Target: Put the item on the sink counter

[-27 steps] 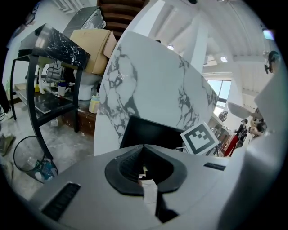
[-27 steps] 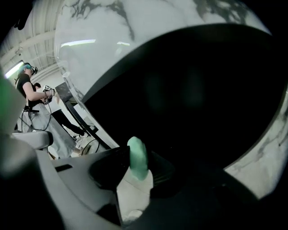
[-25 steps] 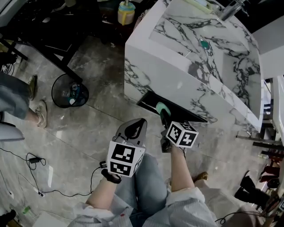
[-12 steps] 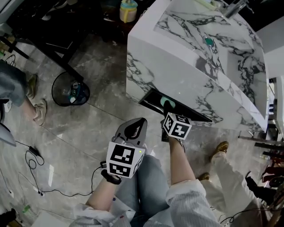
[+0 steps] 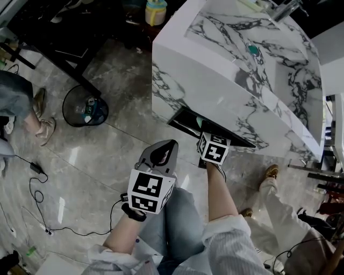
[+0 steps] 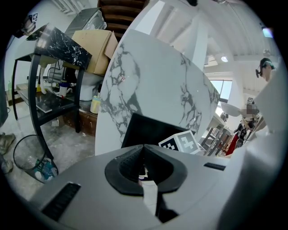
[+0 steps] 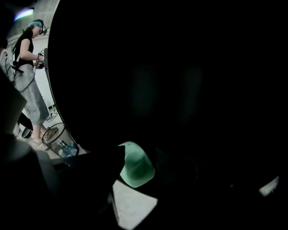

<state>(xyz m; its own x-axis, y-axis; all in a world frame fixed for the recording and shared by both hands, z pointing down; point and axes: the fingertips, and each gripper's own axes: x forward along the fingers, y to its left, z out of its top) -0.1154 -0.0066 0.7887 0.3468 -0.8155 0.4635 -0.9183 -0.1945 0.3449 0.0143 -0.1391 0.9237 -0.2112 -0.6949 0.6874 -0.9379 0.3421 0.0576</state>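
The left tongs (image 6: 143, 150) are seen closed, with nothing between them. To their right, the right tongs (image 7: 140, 167) are being opened inside the dark shelf (image 5: 183, 119) under the sink (image 5: 215, 80). The green item (image 7: 134, 168) is seen between them.

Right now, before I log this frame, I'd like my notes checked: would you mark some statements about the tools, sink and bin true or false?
1. The left tool has its jaws together, nothing between them. True.
2. The right tool hangs over the sink. False: it reaches into the dark opening under it, jaws opening with the green item between them.
3. The wire bin stands on the floor with litter in it. True.
4. The yellow bottle stands in the sink. False: it stands outside, beyond the sink's corner.
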